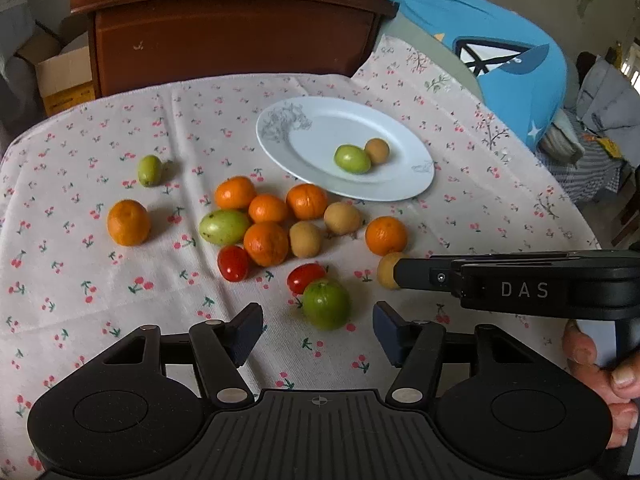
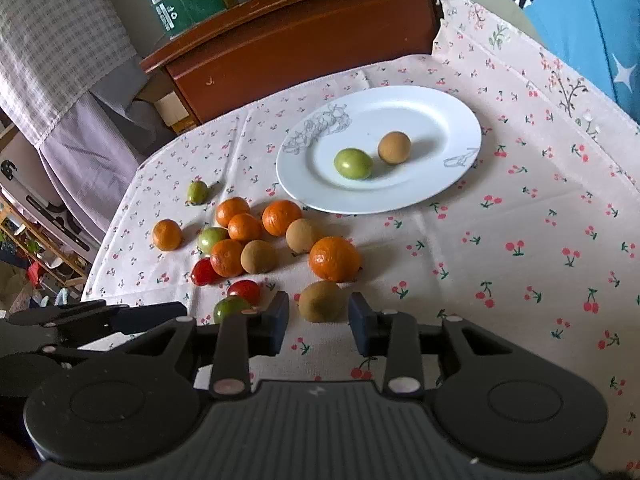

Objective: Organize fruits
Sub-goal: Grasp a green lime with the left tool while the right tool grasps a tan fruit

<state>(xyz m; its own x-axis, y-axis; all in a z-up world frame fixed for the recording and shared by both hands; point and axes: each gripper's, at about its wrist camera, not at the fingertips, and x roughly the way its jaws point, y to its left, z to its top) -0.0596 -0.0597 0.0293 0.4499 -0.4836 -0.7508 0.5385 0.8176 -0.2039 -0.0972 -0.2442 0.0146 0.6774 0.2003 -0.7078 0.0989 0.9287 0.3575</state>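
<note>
The white plate (image 2: 460, 136) sits on the cherry-print cloth (image 2: 520, 280) that covers the tabletop, and it already holds one green fruit (image 2: 353, 163) and one tan round fruit (image 2: 394, 147), lying just beside each other. On the near side of the plate the rest lie loose on the cloth: several oranges (image 1: 266, 243), more tan fruits, green fruits and two small red tomatoes (image 1: 233, 263), most of them bunched and touching. The right gripper (image 2: 318, 322) has its jaws apart with a brownish-green fruit (image 2: 322, 301) just ahead of the gap between them, nearer than the plate; the pads do not appear to press on it. The left gripper (image 1: 318, 330) has its jaws wide apart and empty, and a round green fruit (image 1: 326, 304) sits just beyond the tips, next to a red tomato (image 1: 306, 277). These fruits look small, light and smooth, so they would likely roll on the cloth if nudged off-centre; a hold across the widest part, pads on opposite sides, seems safest. The tomatoes look thin-skinned and soft and probably want only gentle pressure, while the oranges look firmer and more forgiving.
</note>
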